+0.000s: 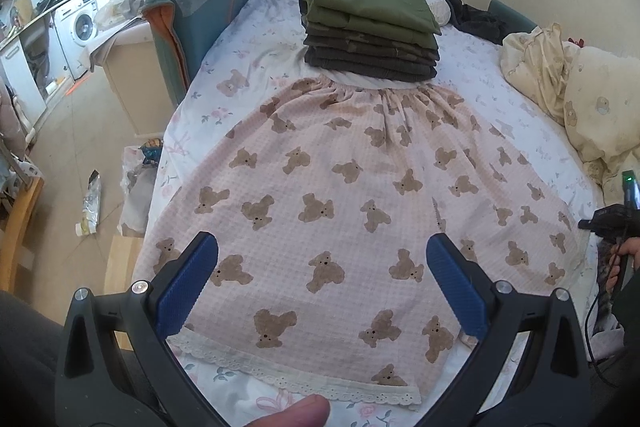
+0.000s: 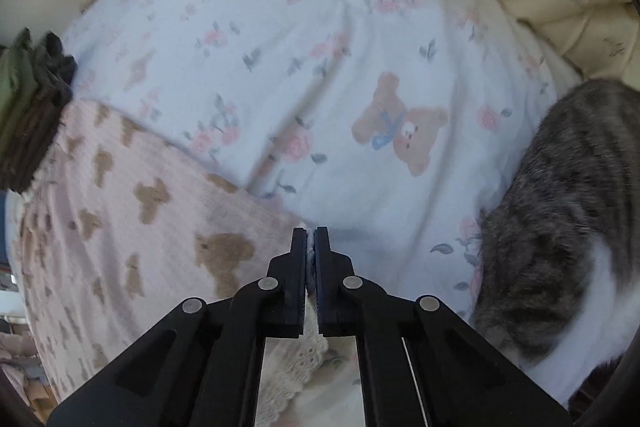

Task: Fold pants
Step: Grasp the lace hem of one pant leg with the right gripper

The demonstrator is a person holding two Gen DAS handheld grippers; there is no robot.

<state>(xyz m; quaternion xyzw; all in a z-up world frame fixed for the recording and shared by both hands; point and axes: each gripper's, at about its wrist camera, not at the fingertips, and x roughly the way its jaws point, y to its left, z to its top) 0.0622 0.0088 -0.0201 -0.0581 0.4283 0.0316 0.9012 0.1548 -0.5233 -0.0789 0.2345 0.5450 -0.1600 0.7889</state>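
Pink pants (image 1: 340,187) printed with brown bears lie spread flat on the bed, waistband far, lace hem (image 1: 304,385) near. My left gripper (image 1: 322,245) hovers open just above the hem end, blue pads (image 1: 188,283) wide apart with nothing between them. In the right wrist view my right gripper (image 2: 310,233) is shut on the right edge of the pants (image 2: 120,227), a sliver of fabric showing between the jaws and lace trim (image 2: 292,367) beneath them. The right hand (image 1: 624,259) shows at the far right of the left wrist view.
A stack of folded green and dark clothes (image 1: 372,27) sits past the waistband on the floral sheet (image 1: 256,39). A tabby cat (image 2: 560,207) lies close to the right of my right gripper. A cream quilt (image 1: 580,99) is bunched at the right. The bed's edge drops to the floor (image 1: 80,131) at the left.
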